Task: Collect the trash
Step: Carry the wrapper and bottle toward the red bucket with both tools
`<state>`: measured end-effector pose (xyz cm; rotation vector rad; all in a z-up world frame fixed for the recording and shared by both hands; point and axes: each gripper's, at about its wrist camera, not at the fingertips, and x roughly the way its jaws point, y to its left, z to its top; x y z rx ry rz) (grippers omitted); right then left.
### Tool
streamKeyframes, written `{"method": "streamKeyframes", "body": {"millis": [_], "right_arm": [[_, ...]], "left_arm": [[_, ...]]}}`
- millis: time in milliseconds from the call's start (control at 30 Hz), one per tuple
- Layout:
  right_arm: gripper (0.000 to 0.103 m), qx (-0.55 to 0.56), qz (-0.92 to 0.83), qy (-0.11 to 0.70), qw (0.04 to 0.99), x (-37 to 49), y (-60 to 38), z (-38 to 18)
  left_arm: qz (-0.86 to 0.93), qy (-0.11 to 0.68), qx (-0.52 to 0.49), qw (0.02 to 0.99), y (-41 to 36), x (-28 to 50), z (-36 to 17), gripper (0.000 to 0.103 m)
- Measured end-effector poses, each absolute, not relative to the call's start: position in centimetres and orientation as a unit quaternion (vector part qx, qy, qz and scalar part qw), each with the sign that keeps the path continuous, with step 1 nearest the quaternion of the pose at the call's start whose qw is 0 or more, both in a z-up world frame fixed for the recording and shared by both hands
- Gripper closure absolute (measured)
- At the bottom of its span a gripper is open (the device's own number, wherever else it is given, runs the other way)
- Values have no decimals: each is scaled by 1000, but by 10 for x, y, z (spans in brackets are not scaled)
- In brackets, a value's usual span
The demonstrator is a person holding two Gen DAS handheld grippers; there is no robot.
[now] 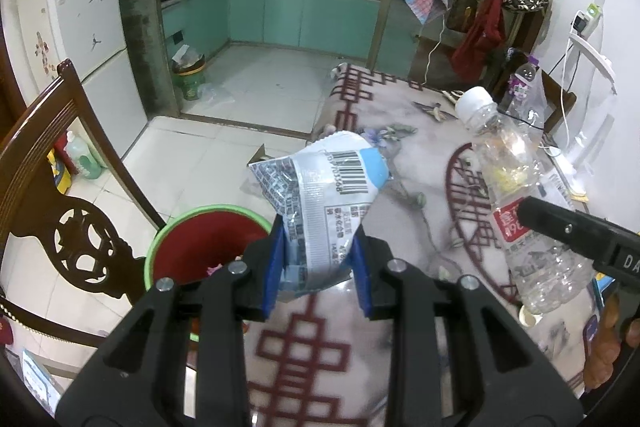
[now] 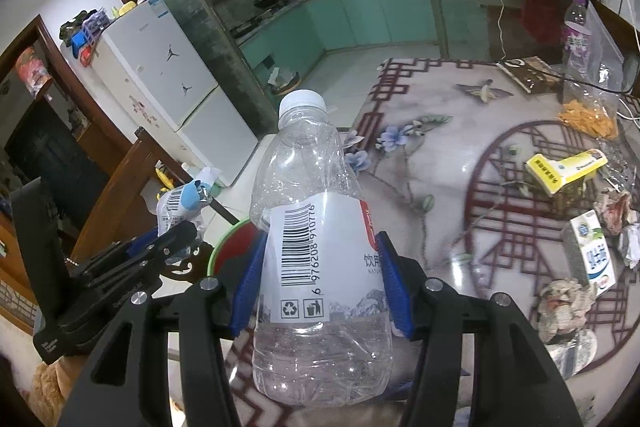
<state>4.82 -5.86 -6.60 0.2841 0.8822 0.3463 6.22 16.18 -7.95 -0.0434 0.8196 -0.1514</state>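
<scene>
Task looks mid-way, judging by the layout: both grippers are loaded and nothing in hand has gone into the bin yet. The left gripper [image 1: 318,263] has its blue pads closed on the lower end of a crumpled snack wrapper [image 1: 320,187], silver-white with a barcode, held up over the table edge beside the bin [image 1: 176,227]. The right gripper [image 2: 318,285] is clamped across the label of an empty clear plastic bottle [image 2: 308,227] with a white cap, held upright above the table [image 2: 440,155] and near the bin side. The bin has a green rim and a red liner and stands on the floor just beside the table, next to a wooden chair [image 1: 60,187]; a small pinkish scrap shows inside it, so some trash is probably already in. Both held items sit close to the bin mouth but not clearly over it. Still left on the table, by count in the right wrist view: one yellow carton [image 2: 560,171], one white-green milk carton [image 2: 592,255], roughly three crumpled wrappers or papers along the right edge (exact number hard to tell), one clear bag of orange snacks [image 2: 588,119], one second bottle with a purple cap [image 2: 576,27] standing at the far side; whether these last two count as trash cannot be told. Counts: two grippers, two bottles, two cartons, one bin, one chair.
</scene>
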Motion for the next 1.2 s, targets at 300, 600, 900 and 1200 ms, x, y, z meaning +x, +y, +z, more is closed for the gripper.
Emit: {"method": "streamKeyframes", "body": {"millis": [300,600,900,1200], "right_arm": [[50,130,178,432,874,61,-7,-71],[50,115,193,450,864,78,42,-80],[50,106,202,471,852,94,74,-92],[50,107,208,503,832,112,103,-116]], "left_arm": [[-60,404,-26,912,210,71,-85,74],[-38,421,-40,905,257,85,-97,74],[-26,441,-50,896,286,99,-115,74],[-20,464,-55,884,304,109,-135,74]]}}
